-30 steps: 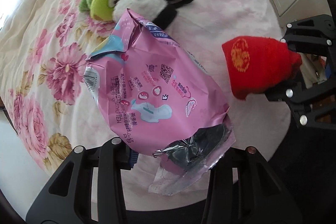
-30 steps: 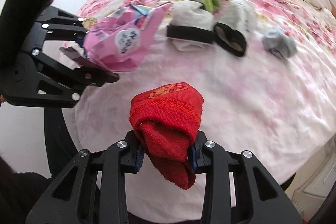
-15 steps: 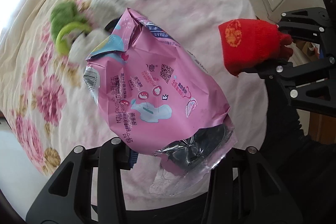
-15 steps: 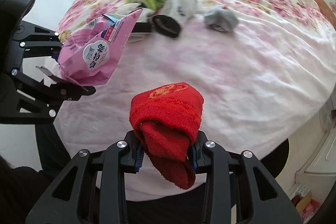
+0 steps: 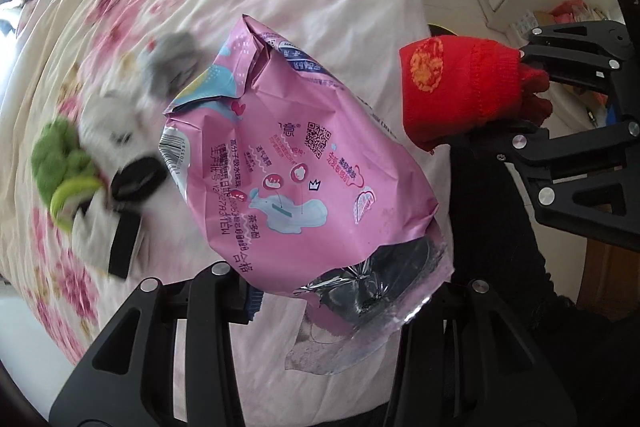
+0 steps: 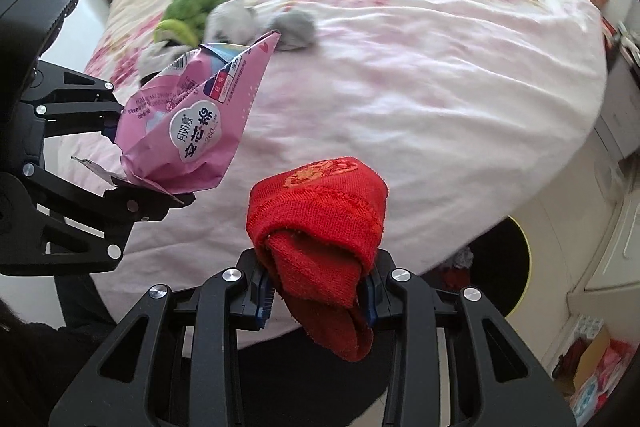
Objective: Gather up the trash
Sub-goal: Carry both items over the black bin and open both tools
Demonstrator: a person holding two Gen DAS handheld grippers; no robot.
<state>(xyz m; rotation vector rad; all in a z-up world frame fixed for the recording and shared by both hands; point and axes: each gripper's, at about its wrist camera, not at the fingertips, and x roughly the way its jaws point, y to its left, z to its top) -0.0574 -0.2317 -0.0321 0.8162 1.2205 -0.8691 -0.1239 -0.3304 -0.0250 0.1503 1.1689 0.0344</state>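
While both claws are hanging over the bed [image 6: 420, 75], the left claw [image 5: 320, 291] is clamping the lower, torn end of a crumpled pink wrapper [image 5: 296, 163], its fingers [image 5: 208, 303] pressing in on either side. The wrapper is standing clear above the floral bedspread, its printed face toward the left wrist camera. The right claw [image 6: 316, 291] is gripping a rolled red sock [image 6: 320, 227], whose loose end is drooping below the pads. Seen from the right wrist, the wrapper is sitting to the left of the sock, the two apart. Behind them on the bed, a green sock [image 6: 188, 7], white socks [image 5: 116, 123] and a grey sock [image 6: 294, 27] are lying close together, blurred.
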